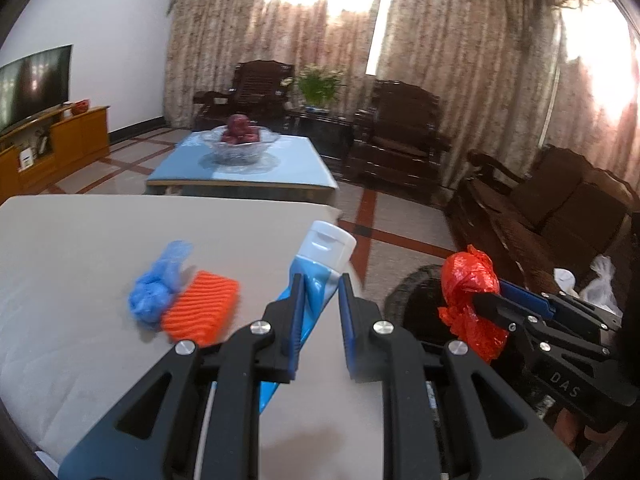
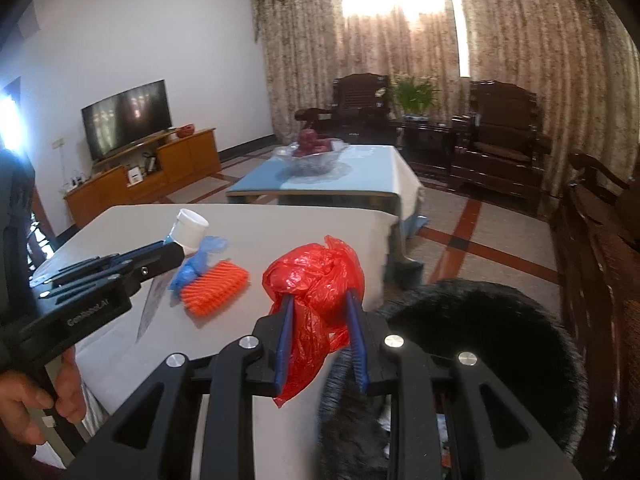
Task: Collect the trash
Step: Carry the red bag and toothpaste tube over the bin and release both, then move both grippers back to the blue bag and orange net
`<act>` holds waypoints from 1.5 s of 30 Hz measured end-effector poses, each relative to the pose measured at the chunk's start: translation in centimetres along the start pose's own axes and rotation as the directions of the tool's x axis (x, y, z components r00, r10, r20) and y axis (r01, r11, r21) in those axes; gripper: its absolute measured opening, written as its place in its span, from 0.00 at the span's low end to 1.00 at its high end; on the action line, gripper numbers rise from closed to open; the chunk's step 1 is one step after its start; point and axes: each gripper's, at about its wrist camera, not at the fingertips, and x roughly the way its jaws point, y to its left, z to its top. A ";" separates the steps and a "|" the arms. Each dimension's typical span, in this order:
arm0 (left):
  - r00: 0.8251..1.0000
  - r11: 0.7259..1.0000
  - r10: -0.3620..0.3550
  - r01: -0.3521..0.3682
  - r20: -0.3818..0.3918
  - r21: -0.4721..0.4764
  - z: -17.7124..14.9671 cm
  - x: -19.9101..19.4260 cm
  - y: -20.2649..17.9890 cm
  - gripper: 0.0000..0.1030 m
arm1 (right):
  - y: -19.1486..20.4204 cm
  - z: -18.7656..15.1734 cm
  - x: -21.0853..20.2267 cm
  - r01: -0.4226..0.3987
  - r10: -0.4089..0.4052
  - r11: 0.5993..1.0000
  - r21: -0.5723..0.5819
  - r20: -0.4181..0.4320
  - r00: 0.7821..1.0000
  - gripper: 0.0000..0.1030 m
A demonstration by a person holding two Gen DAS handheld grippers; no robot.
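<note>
My left gripper [image 1: 320, 284] is shut on a blue tube with a white cap [image 1: 326, 252], held above the white table [image 1: 80, 248]; it also shows in the right wrist view [image 2: 176, 254] with the tube [image 2: 190, 228]. My right gripper [image 2: 320, 300] is shut on a crumpled red plastic bag [image 2: 316, 276], held at the table's right edge above a black bin [image 2: 500, 332]. The red bag also shows in the left wrist view [image 1: 468, 280]. A crumpled blue plastic bag [image 1: 154, 292] and an orange ridged piece [image 1: 202, 308] lie on the table.
A low table with a light blue cloth [image 1: 256, 168] and a glass fruit bowl [image 1: 240, 140] stands beyond. Dark wooden chairs [image 1: 400, 132] and a sofa [image 1: 560, 208] are to the right. A TV on a wooden cabinet [image 2: 128, 120] is at left.
</note>
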 end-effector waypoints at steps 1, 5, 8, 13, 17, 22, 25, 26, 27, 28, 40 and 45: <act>1.000 1.000 -0.014 0.014 -0.001 0.007 0.0 0.1 -0.7 0.15 | -0.5 -0.1 -0.3 0.010 -0.010 1.000 0.005 0.001 1.000 0.25; 0.998 0.997 -0.067 0.067 -0.005 0.035 -0.2 1.0 -3.3 0.15 | -2.3 -0.5 -1.4 0.058 -0.058 0.998 0.023 0.004 0.998 0.25; 0.993 0.992 -0.115 0.116 -0.015 0.048 -0.4 1.8 -5.3 0.15 | -4.3 -0.9 -2.4 0.103 -0.104 0.994 0.044 0.004 0.995 0.25; 0.979 0.976 -0.199 0.201 -0.036 0.086 -0.6 3.7 -9.3 0.15 | -7.8 -1.7 -3.4 0.173 -0.174 0.981 0.085 -0.001 0.985 0.24; 0.965 0.960 -0.256 0.260 -0.049 0.107 -0.7 5.3 -12.4 0.15 | -10.5 -2.4 -3.8 0.224 -0.224 0.968 0.110 -0.013 0.975 0.24; 0.953 0.944 -0.295 0.301 -0.066 0.133 -1.7 7.1 -15.5 0.15 | -13.4 -3.4 -3.8 0.274 -0.271 0.952 0.135 -0.037 0.962 0.24; 0.946 0.937 -0.310 0.320 -0.091 0.138 -2.7 8.4 -16.7 0.15 | -14.7 -4.2 -3.1 0.294 -0.288 0.945 0.144 -0.060 0.956 0.24; 0.944 0.936 -0.314 0.326 -0.104 0.134 -3.2 9.0 -16.9 0.15 | -15.1 -4.5 -2.8 0.300 -0.292 0.943 0.147 -0.071 0.954 0.24; 0.941 0.935 -0.317 0.331 -0.116 0.129 -3.5 9.5 -17.1 0.15 | -15.4 -4.6 -2.6 0.305 -0.296 0.941 0.148 -0.078 0.952 0.24; 0.939 0.933 -0.321 0.337 -0.126 0.127 -3.6 9.8 -17.2 0.15 | -15.7 -4.9 -2.4 0.312 -0.302 0.938 0.149 -0.086 0.950 0.24; 0.950 0.951 -0.281 0.295 -0.139 0.094 -3.5 11.2 -15.4 0.49 | -16.0 -6.9 -1.4 0.359 -0.344 0.921 0.151 -0.117 0.932 0.63; 0.965 0.968 -0.232 0.241 -0.119 0.066 -2.7 10.6 -13.3 0.77 | -15.1 -6.5 -1.9 0.429 -0.422 0.896 0.111 -0.079 0.903 0.94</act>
